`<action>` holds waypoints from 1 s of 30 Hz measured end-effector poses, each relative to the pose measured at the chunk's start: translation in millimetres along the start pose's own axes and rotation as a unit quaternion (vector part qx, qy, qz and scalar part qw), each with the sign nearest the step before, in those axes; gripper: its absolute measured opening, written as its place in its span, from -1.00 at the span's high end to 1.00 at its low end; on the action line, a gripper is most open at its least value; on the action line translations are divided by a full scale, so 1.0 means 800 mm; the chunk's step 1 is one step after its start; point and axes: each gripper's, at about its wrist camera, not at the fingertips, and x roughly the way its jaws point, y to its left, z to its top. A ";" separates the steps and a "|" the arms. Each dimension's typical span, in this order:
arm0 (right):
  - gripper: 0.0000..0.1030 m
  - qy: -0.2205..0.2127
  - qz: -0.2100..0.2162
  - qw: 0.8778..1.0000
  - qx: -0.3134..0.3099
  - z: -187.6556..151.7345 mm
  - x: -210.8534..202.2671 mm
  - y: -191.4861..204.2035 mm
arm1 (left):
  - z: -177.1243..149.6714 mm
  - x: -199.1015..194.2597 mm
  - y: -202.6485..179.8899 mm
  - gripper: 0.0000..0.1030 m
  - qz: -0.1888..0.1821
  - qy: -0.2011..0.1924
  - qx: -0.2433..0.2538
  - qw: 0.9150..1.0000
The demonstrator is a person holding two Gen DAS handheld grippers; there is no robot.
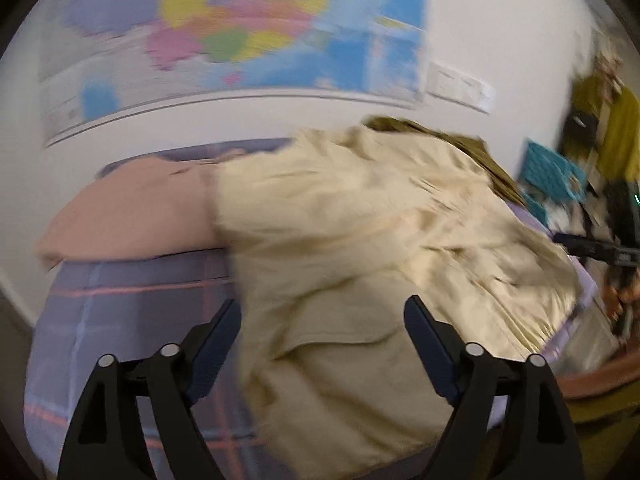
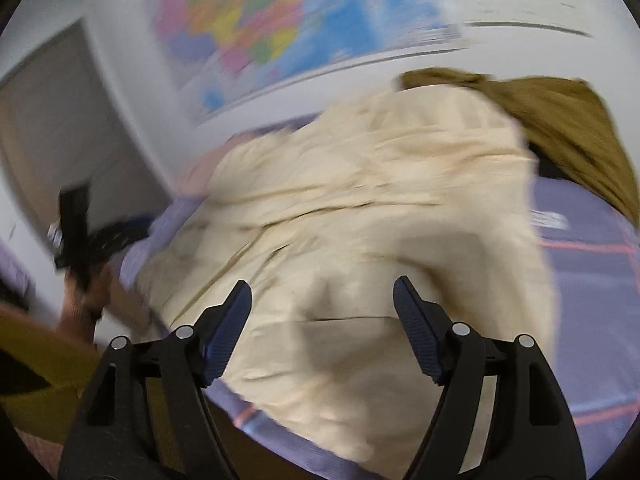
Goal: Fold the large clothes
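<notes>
A large cream garment (image 1: 360,248) lies spread and rumpled on a bed with a purple plaid sheet (image 1: 132,312); it also shows in the right wrist view (image 2: 360,220). My left gripper (image 1: 322,312) is open and empty, above the garment's near left part. My right gripper (image 2: 322,292) is open and empty, above the garment's near edge. The right gripper appears at the far right of the left wrist view (image 1: 600,248). The left gripper appears at the left of the right wrist view (image 2: 80,232). Both views are motion-blurred.
A pink folded cloth (image 1: 132,212) lies on the bed left of the garment. An olive-brown garment (image 2: 560,120) lies behind it, by the wall. A colourful map (image 1: 240,28) hangs on the white wall. A teal basket (image 1: 552,172) stands at the right.
</notes>
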 end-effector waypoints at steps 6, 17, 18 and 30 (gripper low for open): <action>-0.65 -0.032 -0.043 0.995 0.086 -0.011 -0.035 -0.075 | -0.031 0.018 0.043 -0.62 0.002 0.066 -0.087 0.994; -0.72 -0.003 0.011 0.983 0.181 -0.068 -0.034 -0.136 | -0.075 0.047 0.026 -0.76 -0.099 0.125 -0.118 0.980; -0.72 0.002 0.014 0.984 0.178 -0.070 -0.032 -0.133 | -0.076 0.046 0.023 -0.76 -0.102 0.123 -0.116 0.980; -0.49 0.045 0.061 0.990 0.116 -0.076 0.005 -0.079 | -0.085 0.039 0.013 -0.75 -0.151 0.139 -0.126 0.971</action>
